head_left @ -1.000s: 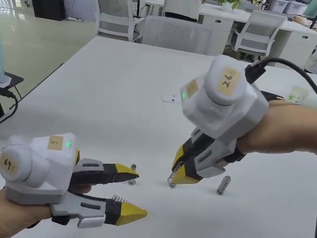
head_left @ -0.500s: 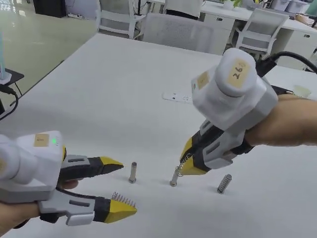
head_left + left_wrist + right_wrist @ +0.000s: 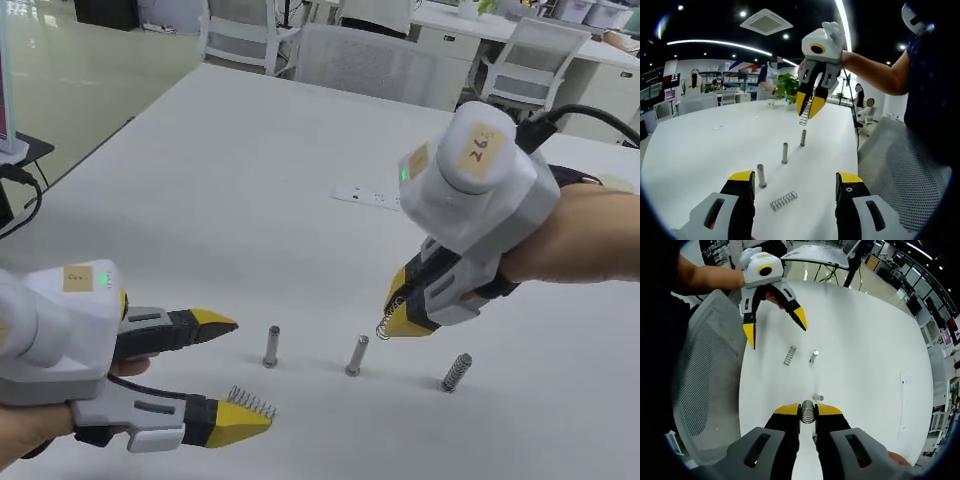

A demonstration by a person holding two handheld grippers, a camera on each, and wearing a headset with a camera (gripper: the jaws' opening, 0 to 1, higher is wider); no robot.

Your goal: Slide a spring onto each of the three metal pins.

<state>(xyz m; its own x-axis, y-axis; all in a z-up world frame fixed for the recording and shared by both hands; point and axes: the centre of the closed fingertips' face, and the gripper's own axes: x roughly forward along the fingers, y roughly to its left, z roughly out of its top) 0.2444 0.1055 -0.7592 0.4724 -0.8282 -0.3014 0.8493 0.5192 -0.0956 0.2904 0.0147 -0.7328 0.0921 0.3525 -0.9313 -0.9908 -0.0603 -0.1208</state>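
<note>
While the right gripper [image 3: 400, 322] is clamped on a spring [image 3: 386, 320], holding it in the air just above the middle pin [image 3: 356, 355] and clear of it, the left gripper [image 3: 245, 372] hangs low over the table [image 3: 250, 170] with its jaws wide apart. Three pins stand in a row near the table's near edge. The left pin [image 3: 271, 346] and the middle pin are bare, and the right pin [image 3: 460, 360] wears a fitted spring [image 3: 453, 375]. A loose spring [image 3: 250, 402] lies flat between the left gripper's jaws, close to the nearer one.
</note>
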